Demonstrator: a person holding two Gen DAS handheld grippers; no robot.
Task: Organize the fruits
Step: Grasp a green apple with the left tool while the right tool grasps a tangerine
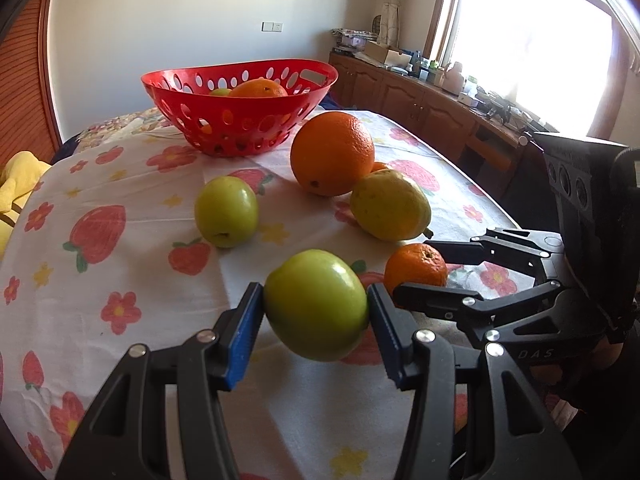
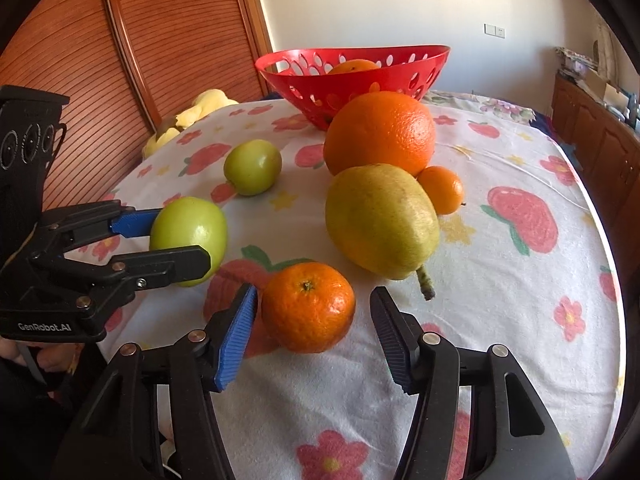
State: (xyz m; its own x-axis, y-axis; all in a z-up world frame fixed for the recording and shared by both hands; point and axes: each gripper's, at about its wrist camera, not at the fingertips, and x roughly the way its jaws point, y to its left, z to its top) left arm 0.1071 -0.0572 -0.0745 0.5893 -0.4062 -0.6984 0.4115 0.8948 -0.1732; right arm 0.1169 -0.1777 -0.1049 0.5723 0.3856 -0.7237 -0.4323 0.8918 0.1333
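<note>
Strawberry-print tablecloth (image 1: pixel 120 184); red basket (image 1: pixel 240 120) at back for collecting, big orange (image 1: pixel 332 152) loose nearby. Left gripper (image 1: pixel 316 308) clamps green apple (image 1: pixel 316 304), apparently lifted for the basket. Right gripper (image 2: pixel 312 312) straddles mandarin (image 2: pixel 308 306), unclosed.

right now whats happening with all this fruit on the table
A person with two handheld grippers is sorting fruit. The left gripper is shut on a green apple. The right gripper is open around a small mandarin, not yet gripping it. The red basket already holds an orange; a big orange, a pear and another apple wait on the cloth.
</note>
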